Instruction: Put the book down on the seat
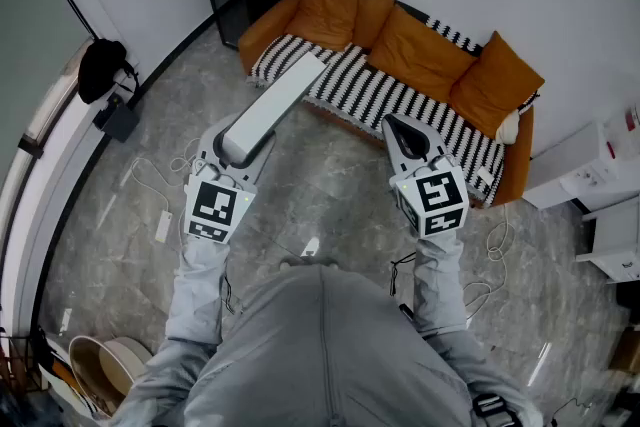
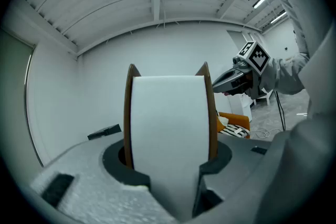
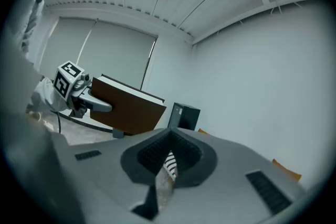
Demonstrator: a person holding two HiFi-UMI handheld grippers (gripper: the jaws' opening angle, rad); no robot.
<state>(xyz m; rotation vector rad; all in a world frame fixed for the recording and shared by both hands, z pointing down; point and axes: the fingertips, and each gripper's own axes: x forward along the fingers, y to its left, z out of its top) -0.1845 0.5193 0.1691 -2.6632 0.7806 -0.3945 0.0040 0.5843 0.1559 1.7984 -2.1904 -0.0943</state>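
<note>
brown hard covers flank a smooth white block of page edges: the book stands on edge in the left claw, which grips its near end. the rest juts out in the air toward the orange sofa. from the head view its far end overlaps the edge of the black-and-white striped seat. no title can be made out. in the left claw's own view the book hides most of the jaws. the right claw is pinched to a thin slit, empty, well apart from the book.
</note>
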